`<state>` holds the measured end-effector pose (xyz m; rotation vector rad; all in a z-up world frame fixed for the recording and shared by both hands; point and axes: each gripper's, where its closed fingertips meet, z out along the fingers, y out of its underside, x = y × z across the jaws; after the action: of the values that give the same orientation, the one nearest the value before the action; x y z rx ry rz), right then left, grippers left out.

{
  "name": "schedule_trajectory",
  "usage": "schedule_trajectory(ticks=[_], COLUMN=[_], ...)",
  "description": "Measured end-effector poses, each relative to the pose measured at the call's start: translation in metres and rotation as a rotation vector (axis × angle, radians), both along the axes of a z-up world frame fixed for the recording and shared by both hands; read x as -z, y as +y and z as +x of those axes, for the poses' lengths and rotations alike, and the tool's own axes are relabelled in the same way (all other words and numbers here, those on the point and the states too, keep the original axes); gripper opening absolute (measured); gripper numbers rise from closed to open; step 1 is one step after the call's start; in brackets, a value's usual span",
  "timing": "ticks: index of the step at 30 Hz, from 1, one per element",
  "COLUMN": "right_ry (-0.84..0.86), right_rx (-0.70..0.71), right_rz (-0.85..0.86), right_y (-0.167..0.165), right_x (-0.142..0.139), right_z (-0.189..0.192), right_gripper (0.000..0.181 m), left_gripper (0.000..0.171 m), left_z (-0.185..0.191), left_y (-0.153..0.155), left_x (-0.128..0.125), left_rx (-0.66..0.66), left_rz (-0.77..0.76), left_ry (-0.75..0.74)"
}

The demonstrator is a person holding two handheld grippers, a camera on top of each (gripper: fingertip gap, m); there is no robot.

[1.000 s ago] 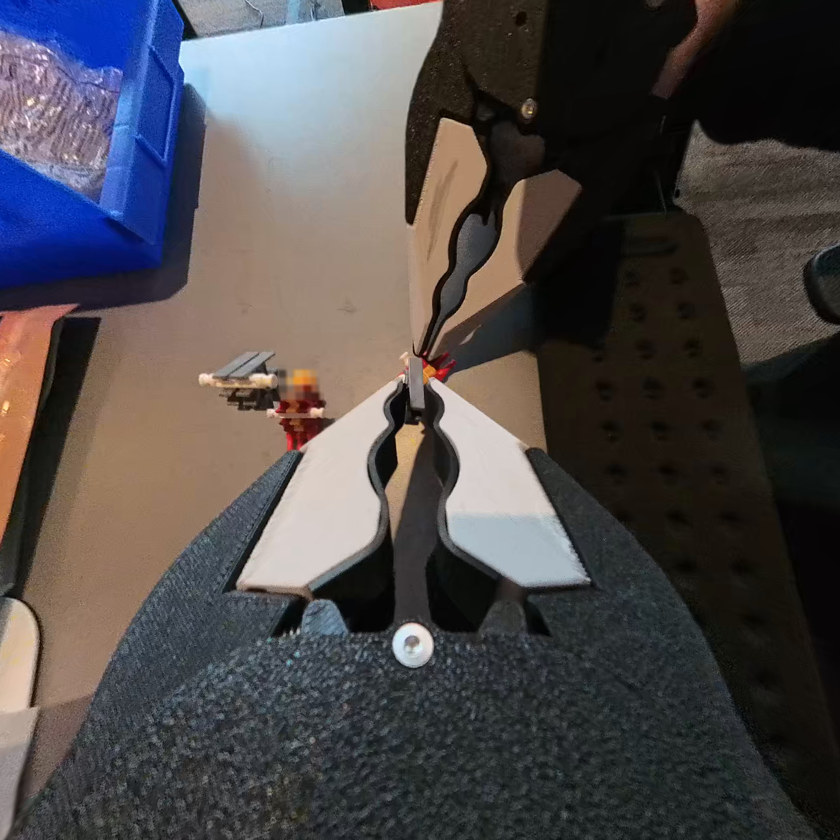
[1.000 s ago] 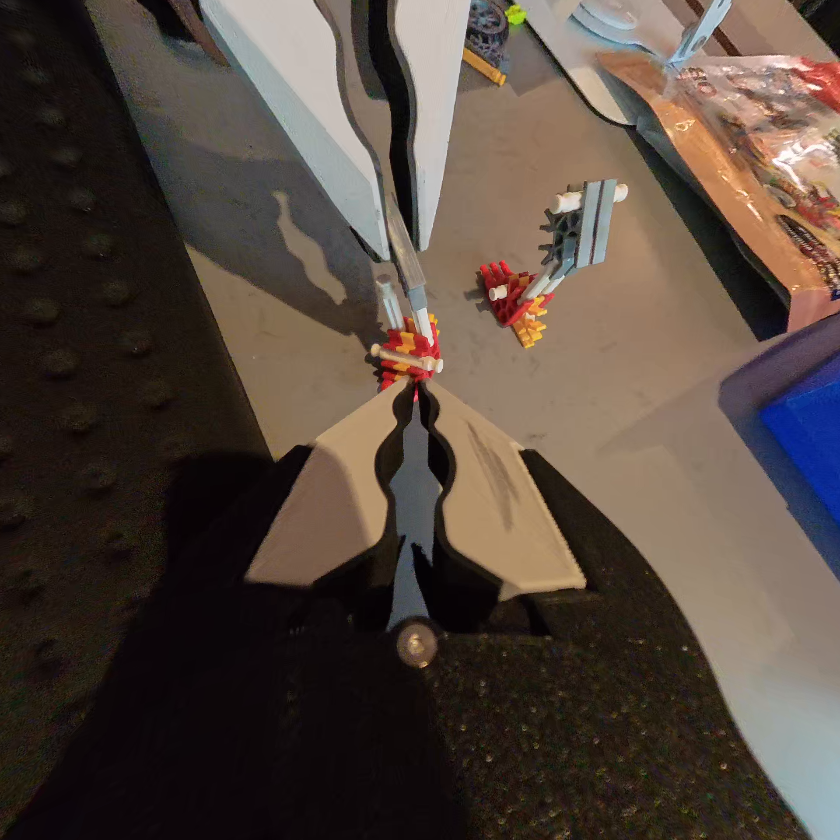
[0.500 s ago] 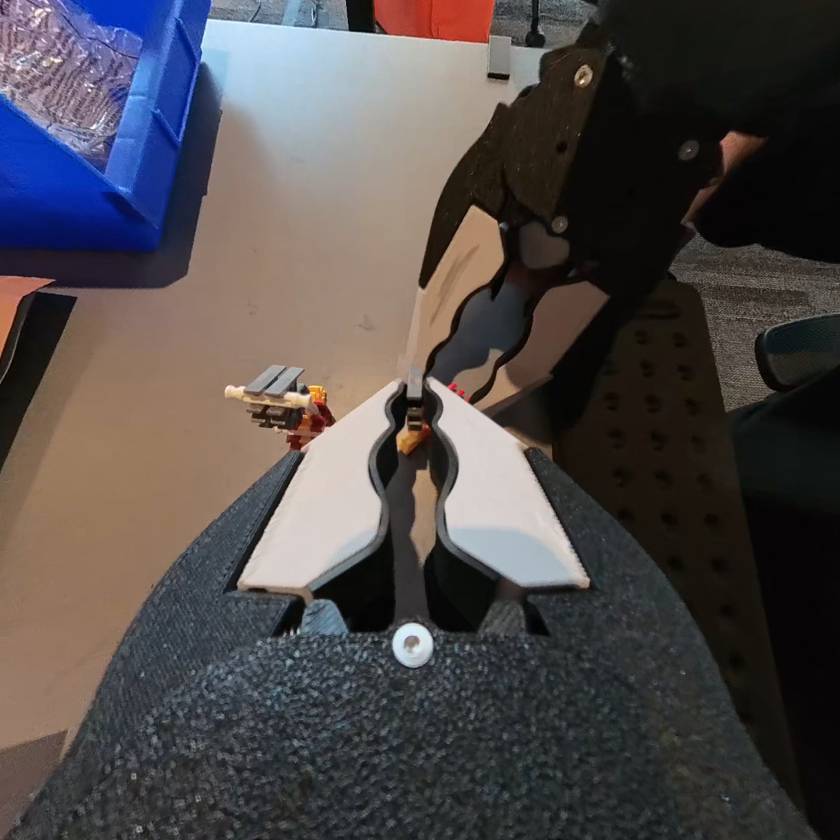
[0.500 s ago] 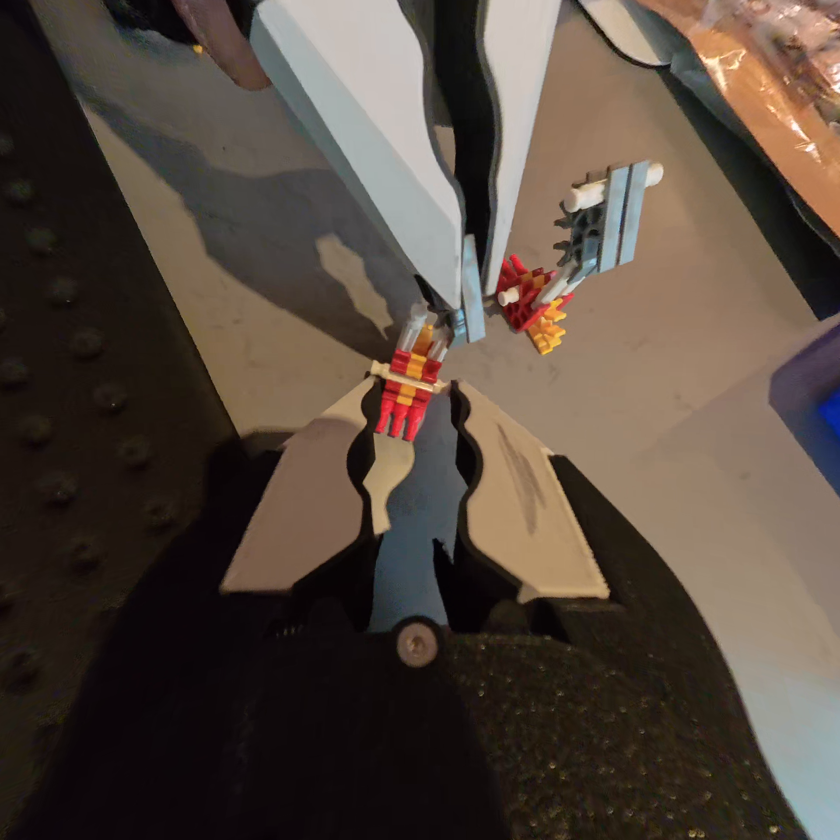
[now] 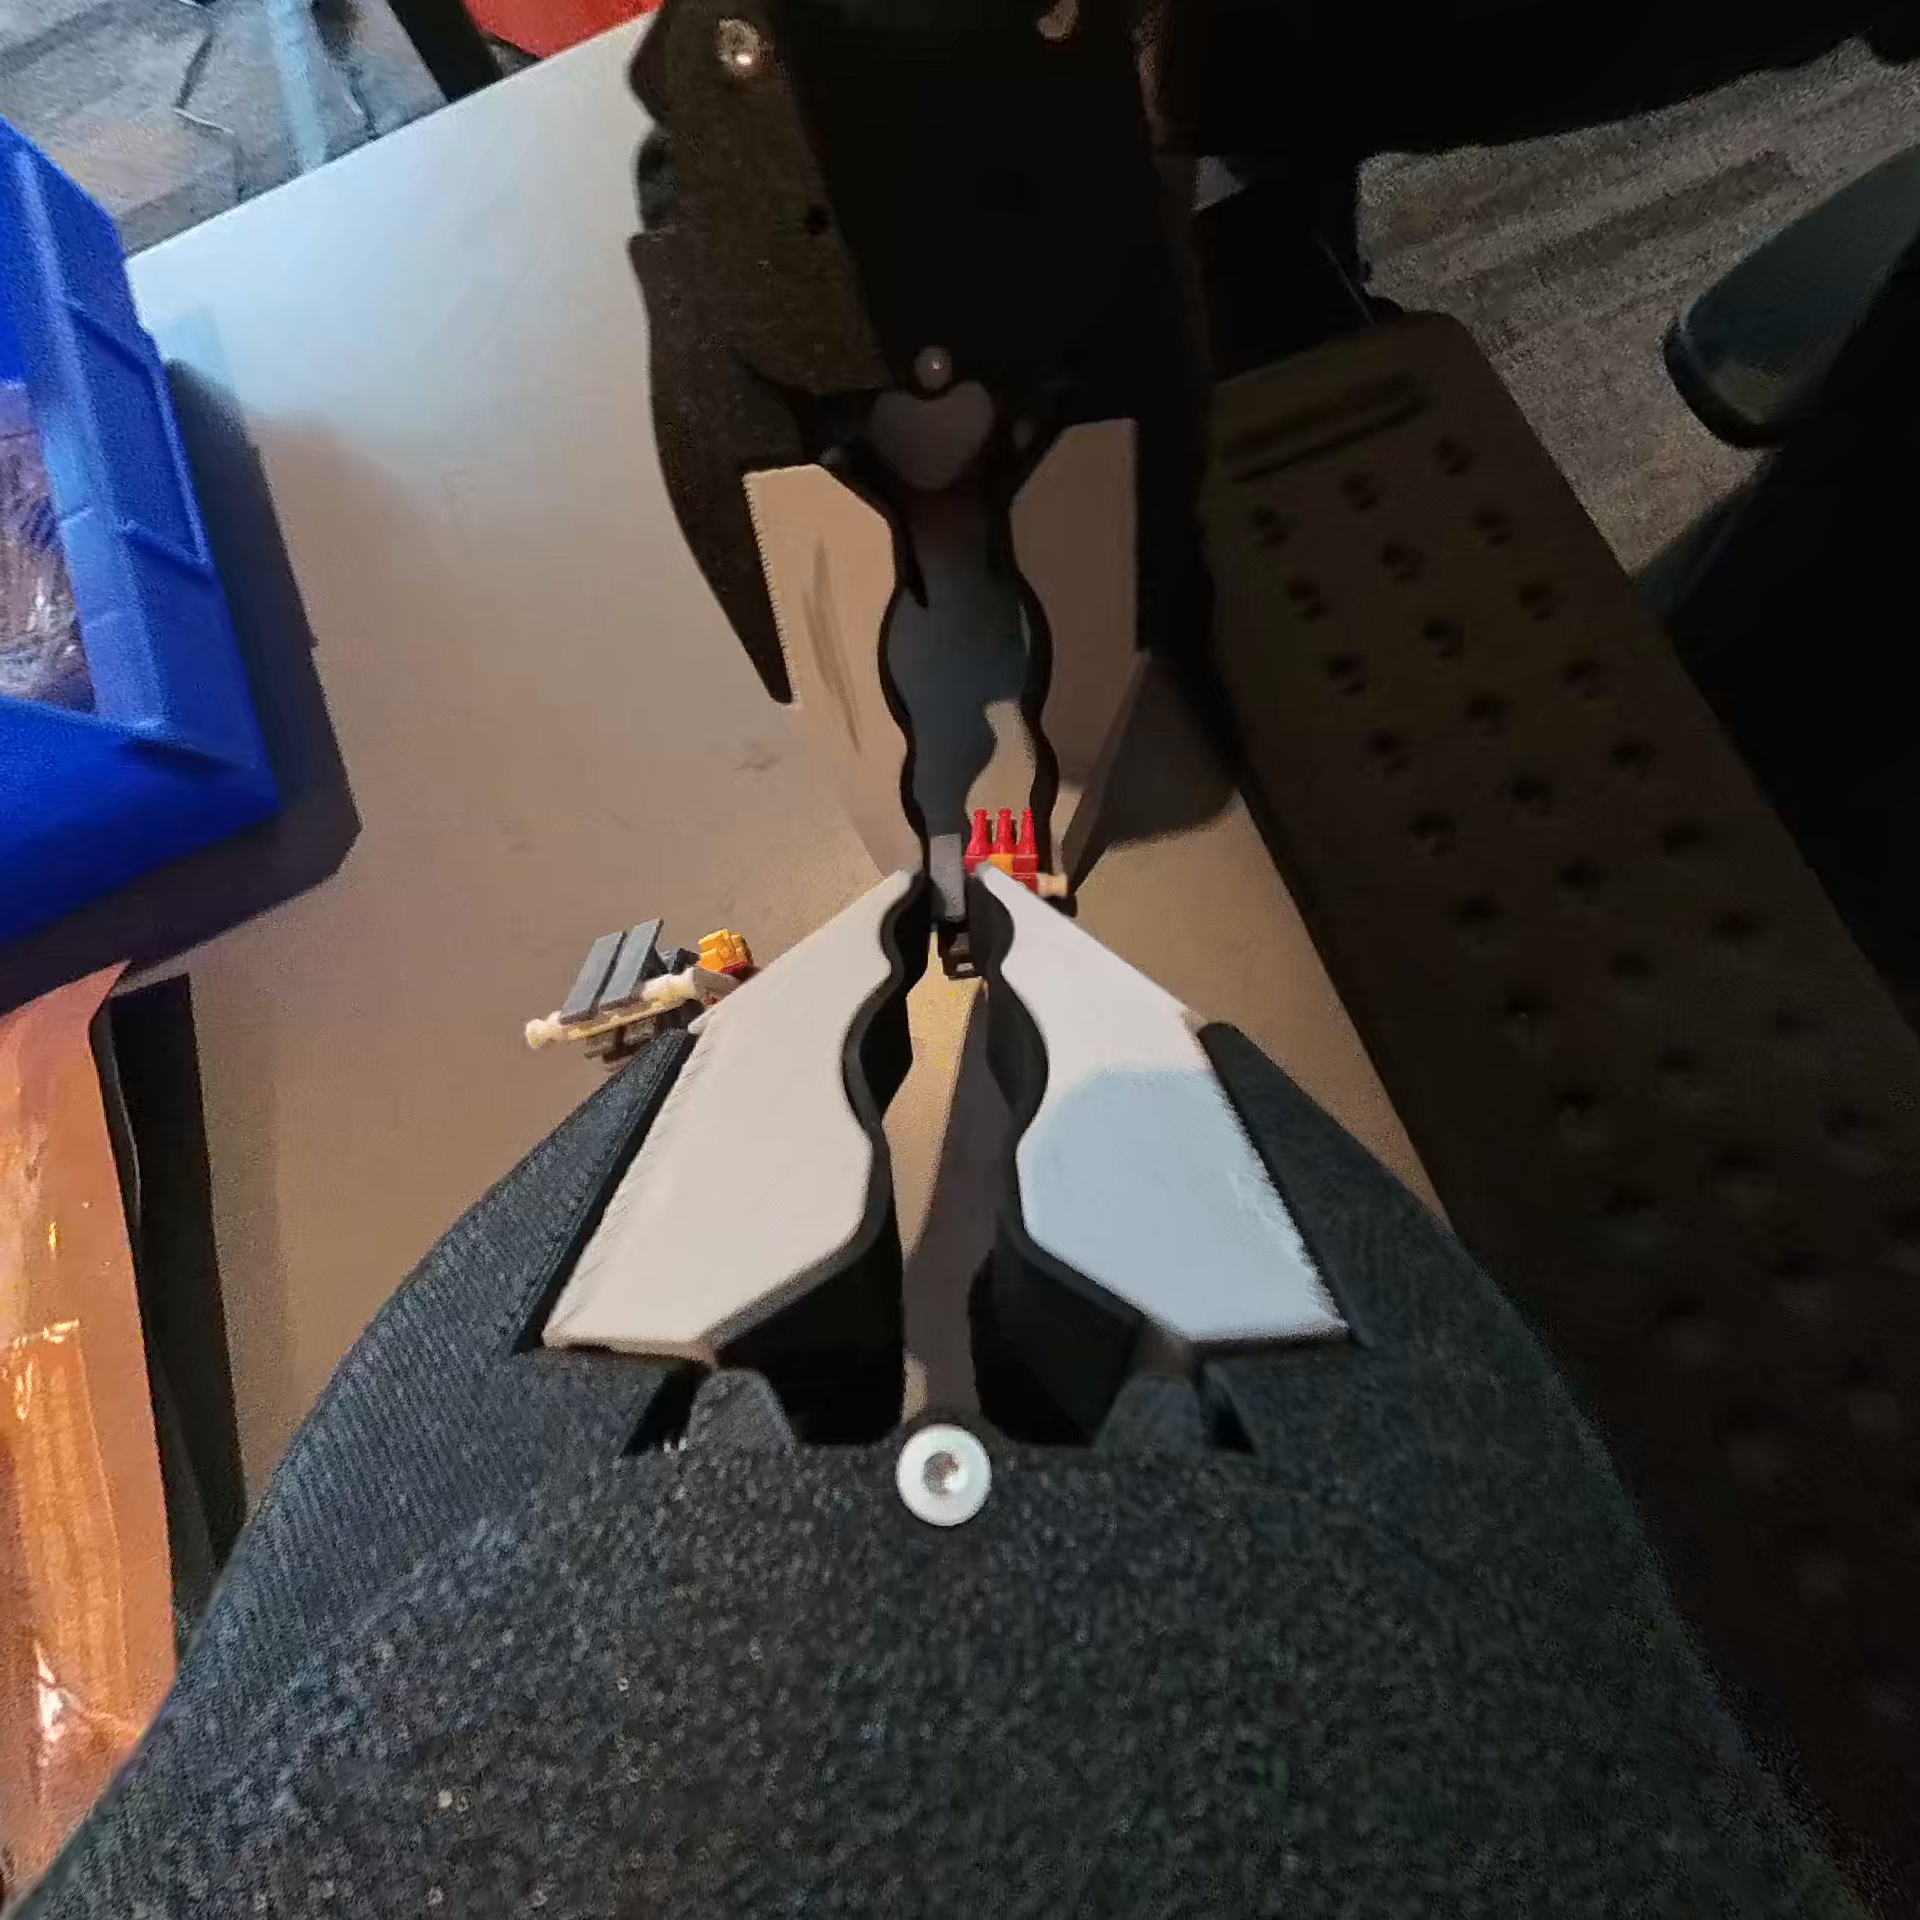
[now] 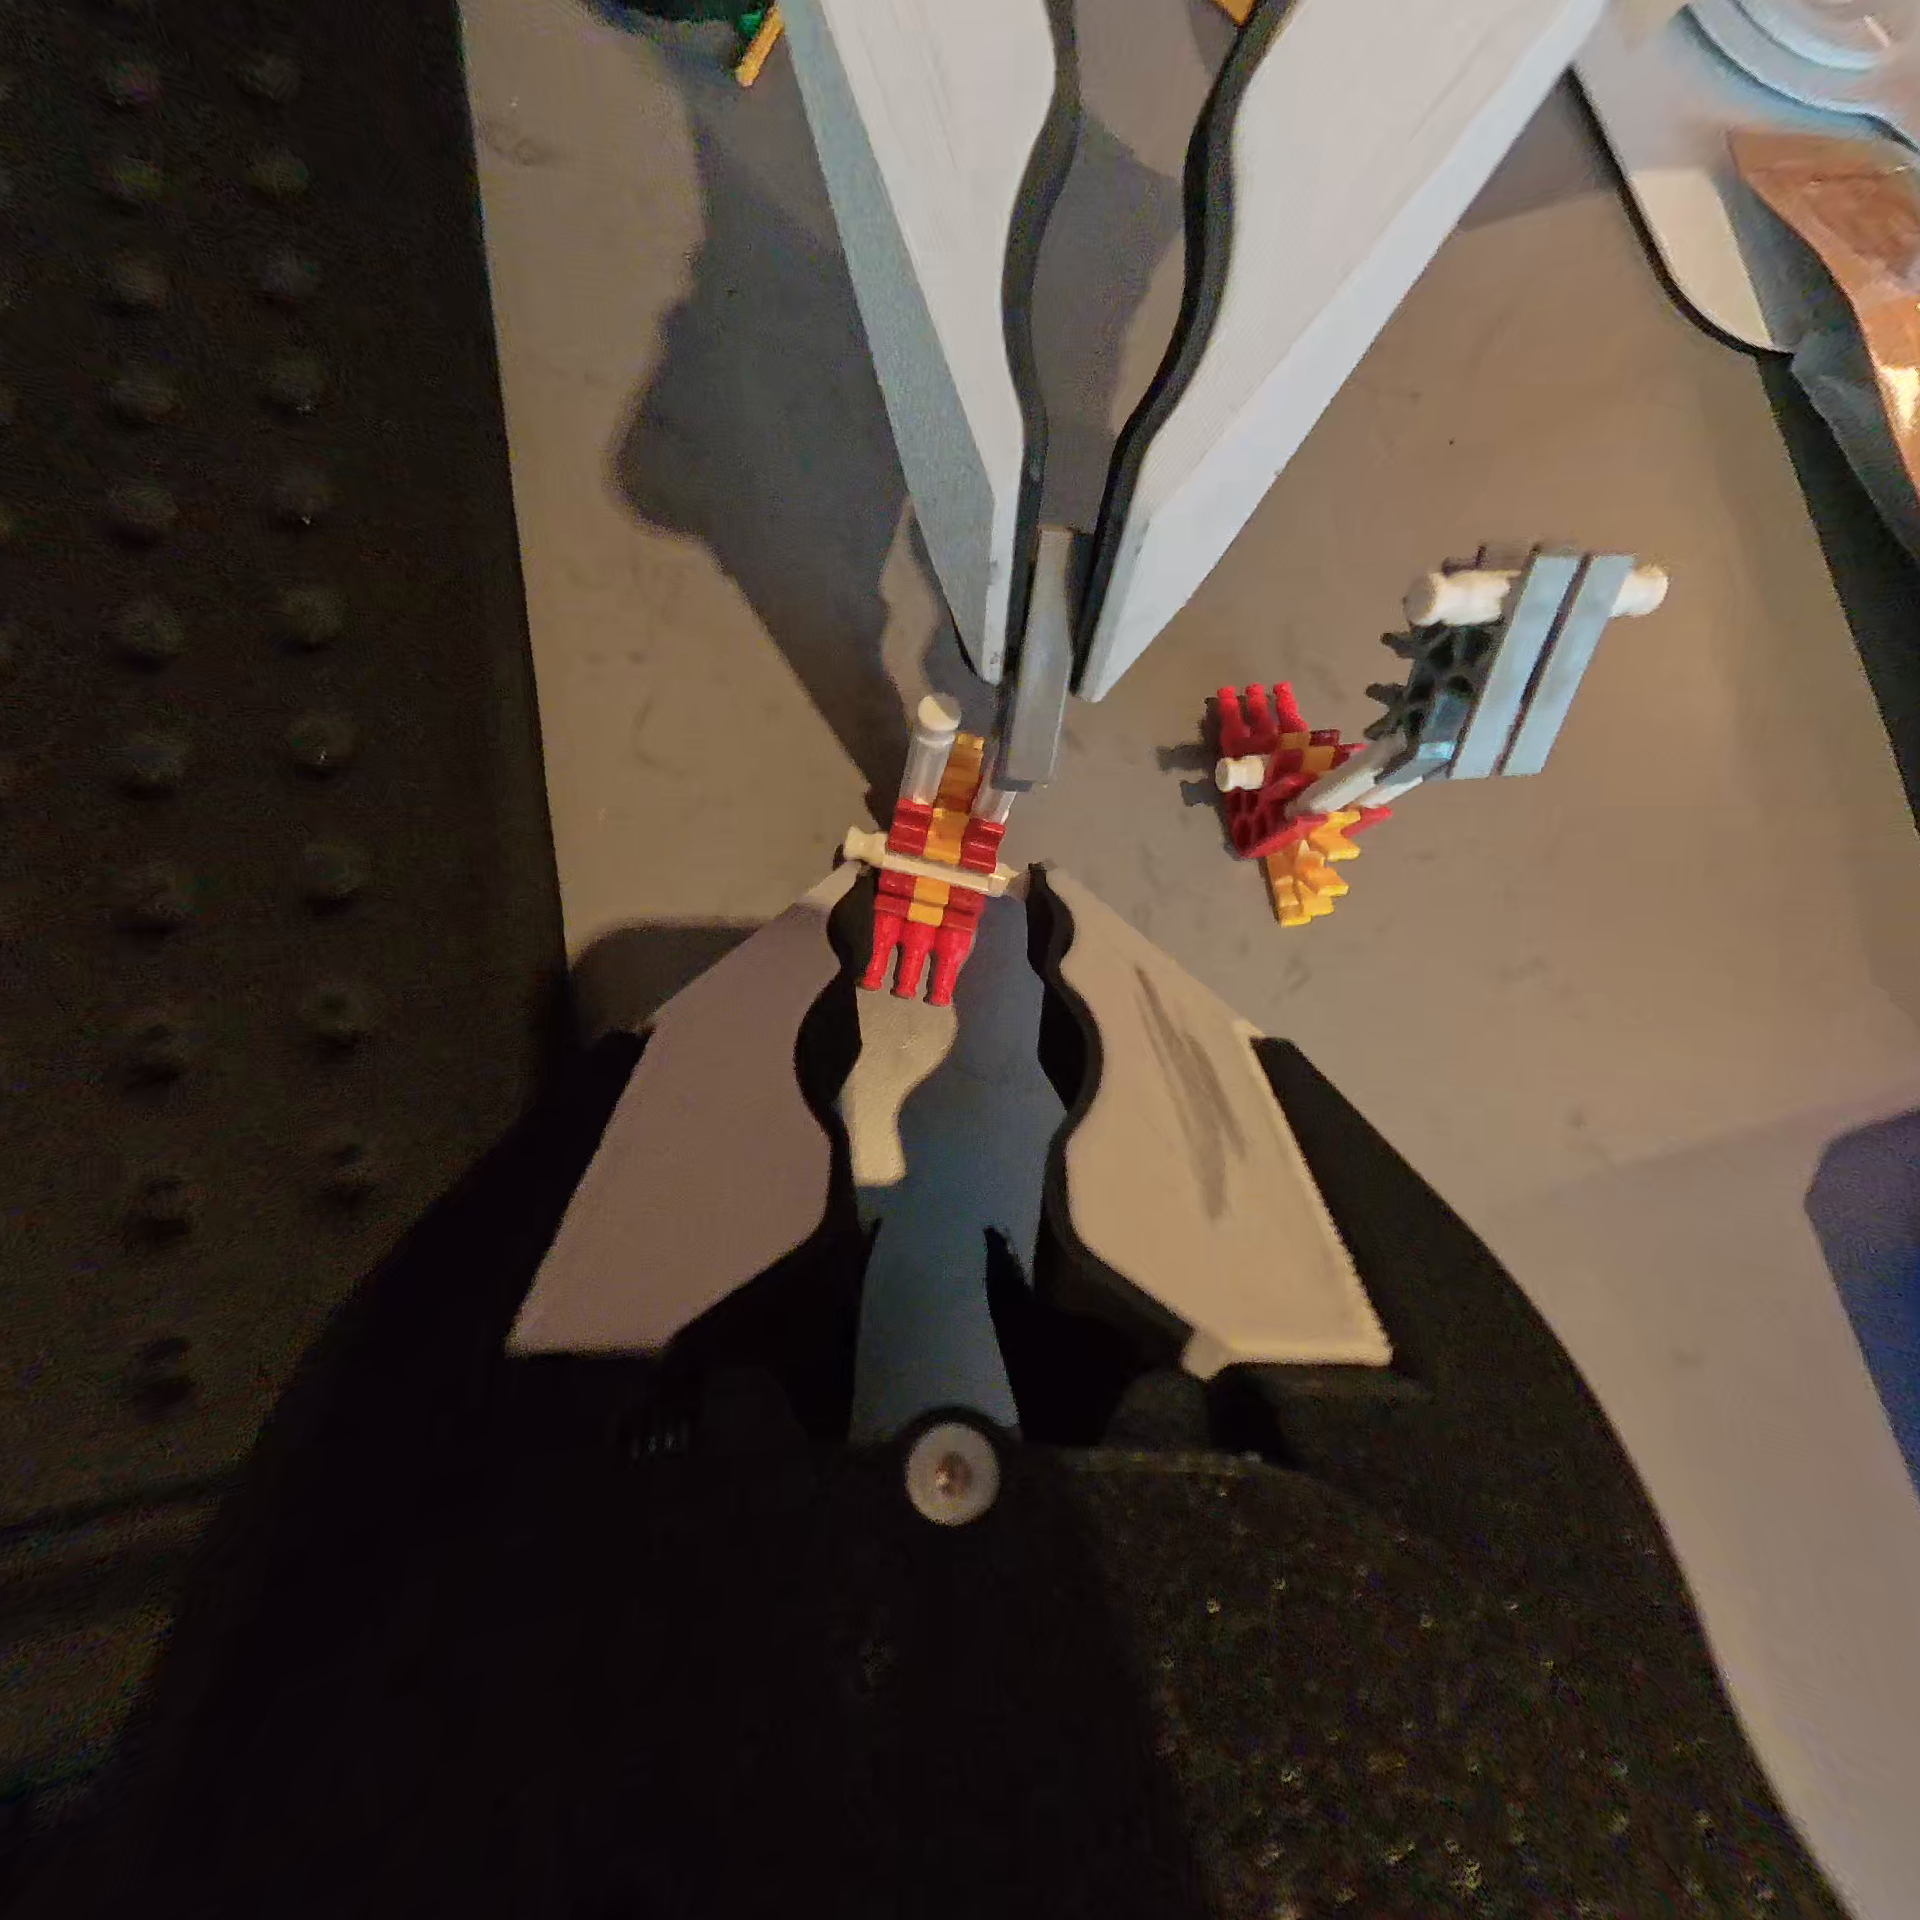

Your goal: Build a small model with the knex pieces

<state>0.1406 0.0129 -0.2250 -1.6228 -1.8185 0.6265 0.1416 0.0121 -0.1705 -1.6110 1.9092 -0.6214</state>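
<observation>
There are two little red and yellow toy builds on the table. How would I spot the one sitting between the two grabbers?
Start at the grey tabletop beside the studded black mat. Between the two grippers' tips lies a small red and yellow plastic brick cluster crossed by a white pin. Unlike the other red and yellow cluster, it carries no flat grey plates.

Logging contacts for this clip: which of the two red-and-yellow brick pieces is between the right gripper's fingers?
The bare piece at the right gripper, beside the left gripper's grey bar. The other carries grey plates and lies apart.
</observation>
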Motion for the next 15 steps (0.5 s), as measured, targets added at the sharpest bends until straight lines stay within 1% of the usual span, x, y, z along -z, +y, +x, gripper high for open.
schedule_trajectory(ticks=[3, 6, 10, 12, 15], right_ry=[-0.013, -0.029, -0.031, -0.034, -0.028], right_rx=[-0.061, -0.086, -0.074, -0.064, -0.053], right_rz=[0.013, -0.005, -0.021, -0.027, -0.028], right_y=[-0.002, -0.002, -0.001, -0.001, 0.000], right_x=[-0.001, 0.000, 0.000, 0.001, 0.001], right_z=[-0.001, -0.002, -0.001, -0.001, -0.001], right_gripper=[0.028, 0.028, 0.029, 0.029, 0.029], left_gripper=[0.006, 0.006, 0.007, 0.008, 0.007], left_z=[-0.003, -0.003, -0.004, -0.004, -0.003], left_y=[-0.005, -0.003, 0.001, 0.005, 0.003], left_x=[0.000, 0.000, 0.004, 0.011, 0.013], left_rx=[0.089, 0.102, 0.048, -0.005, -0.063], left_rz=[-0.014, -0.055, -0.056, -0.047, -0.070], left_ry=[0.013, 0.005, 0.007, 0.038, 0.025])
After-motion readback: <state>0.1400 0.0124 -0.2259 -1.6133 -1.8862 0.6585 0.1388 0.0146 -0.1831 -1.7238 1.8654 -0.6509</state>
